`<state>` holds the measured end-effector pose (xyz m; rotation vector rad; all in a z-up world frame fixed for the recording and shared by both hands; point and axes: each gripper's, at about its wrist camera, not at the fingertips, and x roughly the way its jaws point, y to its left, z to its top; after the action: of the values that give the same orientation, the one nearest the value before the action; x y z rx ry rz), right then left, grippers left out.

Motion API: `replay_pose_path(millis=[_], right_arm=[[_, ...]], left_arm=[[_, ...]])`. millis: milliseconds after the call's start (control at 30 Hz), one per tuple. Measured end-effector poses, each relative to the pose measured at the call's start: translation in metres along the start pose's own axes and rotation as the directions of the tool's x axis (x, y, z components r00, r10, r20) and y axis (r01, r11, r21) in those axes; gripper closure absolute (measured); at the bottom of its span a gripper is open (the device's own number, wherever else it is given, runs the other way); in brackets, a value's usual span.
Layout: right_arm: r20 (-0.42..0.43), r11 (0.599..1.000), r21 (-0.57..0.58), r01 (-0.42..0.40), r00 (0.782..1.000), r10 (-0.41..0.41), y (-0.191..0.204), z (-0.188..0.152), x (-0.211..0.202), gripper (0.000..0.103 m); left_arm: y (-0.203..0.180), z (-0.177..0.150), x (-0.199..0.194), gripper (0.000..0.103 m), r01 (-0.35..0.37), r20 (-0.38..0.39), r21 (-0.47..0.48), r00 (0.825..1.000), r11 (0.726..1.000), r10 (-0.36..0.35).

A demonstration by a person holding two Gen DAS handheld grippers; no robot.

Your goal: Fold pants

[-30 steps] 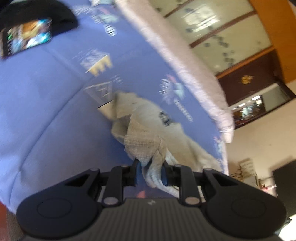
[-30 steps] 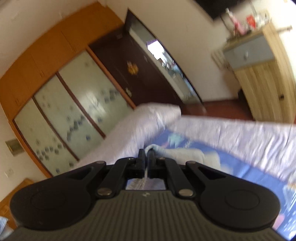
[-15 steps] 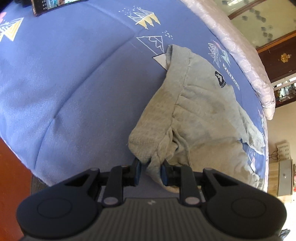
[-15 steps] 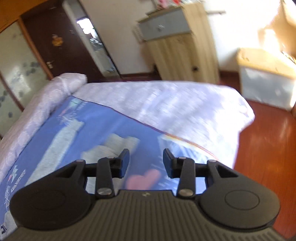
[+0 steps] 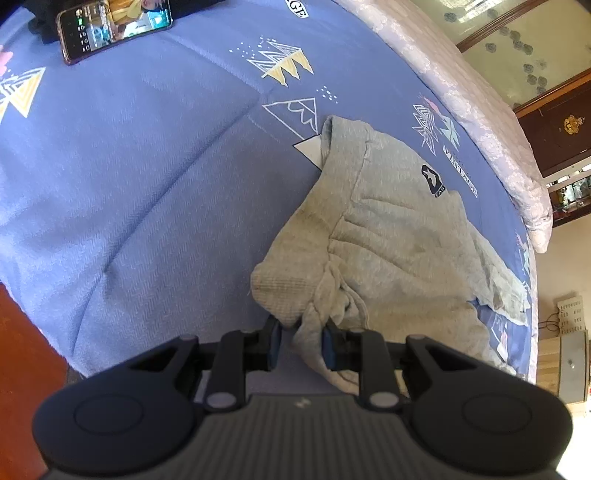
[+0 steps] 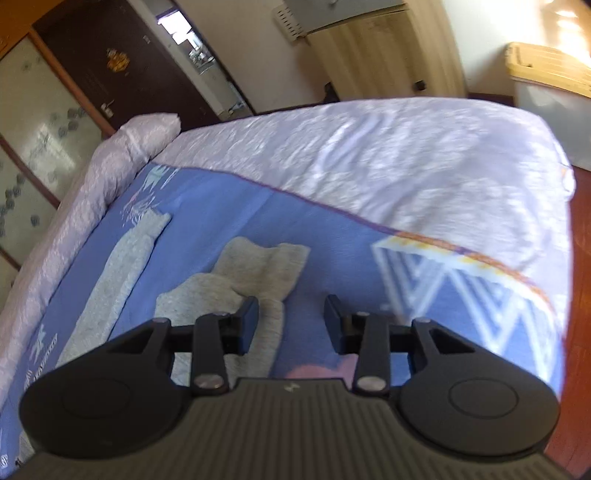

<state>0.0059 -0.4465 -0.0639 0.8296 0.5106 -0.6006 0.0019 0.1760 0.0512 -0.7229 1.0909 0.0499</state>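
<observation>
- Pants (image 5: 388, 236) of pale grey knit lay crumpled on the blue printed blanket (image 5: 129, 166), spreading ahead and to the right of the left gripper (image 5: 301, 345).
- Left gripper pinched a bunched fold of the pants near the ribbed waistband, the cloth pressed between its two blue pads.
- A dark logo patch (image 5: 433, 180) showed on the pants, farther ahead and right of that gripper.
- A smartphone (image 5: 114, 27) with a lit screen lay well ahead and to the left of the left gripper, on the blanket beside dark cloth.
- Right gripper (image 6: 291, 319) hung above the blanket, its jaws apart and closing slightly, with nothing pressed between the pads.
- From the right wrist view, the pants (image 6: 255, 273) lay just ahead and left of that gripper, one leg reaching under its left finger; a second strip of grey cloth stretched farther left.
- A lilac quilt (image 6: 388, 158) covered the bed beyond the right gripper.
</observation>
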Motion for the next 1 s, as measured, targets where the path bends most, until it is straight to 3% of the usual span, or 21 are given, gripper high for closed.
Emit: replay_pose_path(millis=[33,67,133,200,333,433,533,600,700,833,900,1000], right_arm=[[0.001,1.000,-0.022,0.005,1.000,-0.005,0.006,-0.002,0.005,0.068],[-0.005,0.999,-0.048,0.014,1.000,-0.014,0.012,-0.001,0.008,0.093],[-0.006,0.999,-0.040,0.032,0.999,-0.032,0.016,0.002,0.004,0.093],[0.094,0.999,-0.012,0.033,0.995,-0.032,0.013,0.011,-0.023,0.093],[0.271,0.996,0.049,0.070,0.959,-0.081,-0.011,0.030,-0.081,0.093],[0.269,0.983,0.050,0.178,0.945,-0.184,-0.038,0.031,-0.090,0.093],[0.146,0.954,0.099,0.283,0.944,-0.296,-0.072,0.021,-0.074,0.087],[0.135,0.929,0.201,0.310,0.931,-0.340,-0.095,0.012,-0.079,0.043],[0.209,0.893,0.293,0.341,0.889,-0.407,-0.104,0.008,-0.102,0.041],[0.334,0.912,0.255,0.320,0.856,-0.394,-0.075,0.018,-0.122,0.042],[0.374,0.936,0.221,0.275,0.862,-0.342,-0.057,0.024,-0.128,0.041],[0.366,0.973,0.159,0.168,0.905,-0.216,-0.022,0.039,-0.118,0.041]], left_arm=[[-0.001,0.000,-0.001,0.082,-0.002,0.003,0.002,1.000,1.000,0.002],[-0.002,0.000,-0.003,0.082,-0.004,0.007,0.004,1.000,1.000,0.004],[-0.004,0.000,-0.007,0.082,-0.004,0.015,0.006,1.000,1.000,0.004],[-0.004,-0.001,-0.012,0.082,0.005,0.020,0.009,1.000,1.000,-0.005],[-0.005,-0.011,-0.010,0.082,0.038,-0.022,0.025,0.999,0.999,-0.037],[-0.006,-0.028,0.012,0.081,0.008,-0.089,0.070,0.996,0.997,-0.002],[-0.002,-0.045,0.032,0.067,-0.070,-0.134,0.107,0.987,0.992,0.084],[0.001,-0.049,0.030,0.059,-0.061,-0.141,0.110,0.987,0.992,0.076],[0.007,-0.042,0.010,0.051,-0.055,-0.094,0.123,0.993,0.991,0.066],[0.015,-0.022,-0.023,0.049,-0.060,0.010,0.108,0.998,0.992,0.059],[0.013,-0.005,-0.037,0.048,-0.093,0.086,0.113,0.993,0.989,0.084],[-0.009,0.027,-0.046,0.044,-0.139,0.188,0.170,0.976,0.976,0.107]])
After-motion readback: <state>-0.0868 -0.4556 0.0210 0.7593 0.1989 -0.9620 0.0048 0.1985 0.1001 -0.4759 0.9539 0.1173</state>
